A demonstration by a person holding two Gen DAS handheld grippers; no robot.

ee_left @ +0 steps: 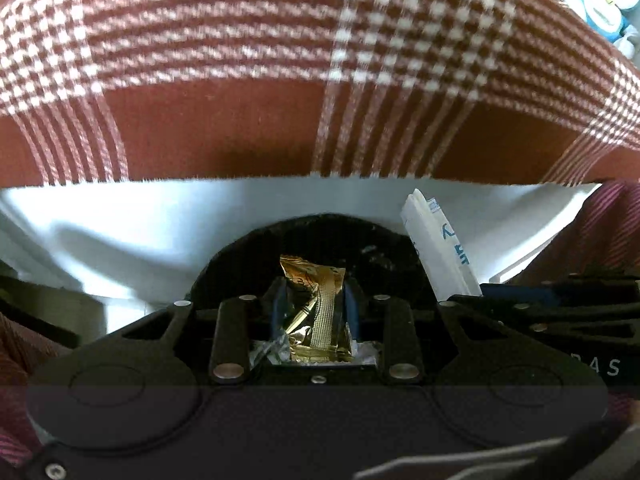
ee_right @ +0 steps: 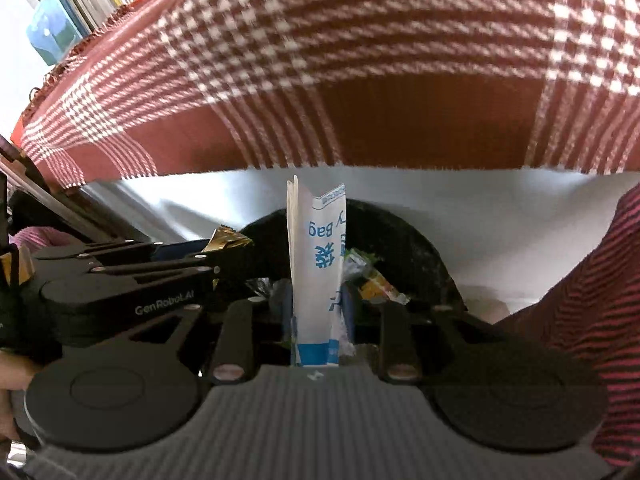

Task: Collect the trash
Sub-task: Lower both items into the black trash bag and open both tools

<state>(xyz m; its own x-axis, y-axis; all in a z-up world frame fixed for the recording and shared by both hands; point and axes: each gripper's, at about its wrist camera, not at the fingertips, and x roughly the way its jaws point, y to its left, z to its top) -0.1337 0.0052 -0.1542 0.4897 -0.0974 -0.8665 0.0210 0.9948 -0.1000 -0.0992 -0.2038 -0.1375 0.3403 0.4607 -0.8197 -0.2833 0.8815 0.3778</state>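
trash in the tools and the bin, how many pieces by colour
gold foil wrapper in the left tool: 1
white and blue paper bag in the right tool: 1
green and orange wrappers in the black bin: 1 clump, pieces unclear
total: 3

Plaid-clothed table (ee_left: 240, 128)

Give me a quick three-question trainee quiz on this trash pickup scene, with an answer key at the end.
1. True or false: the left tool is empty.
2. The right tool grips which item? A) gold wrapper B) white paper bag with blue print C) book
3. What dark opening lies below both tools?

Key: 1. False, it grips the gold wrapper. 2. B, the white paper bag. 3. The black bin.
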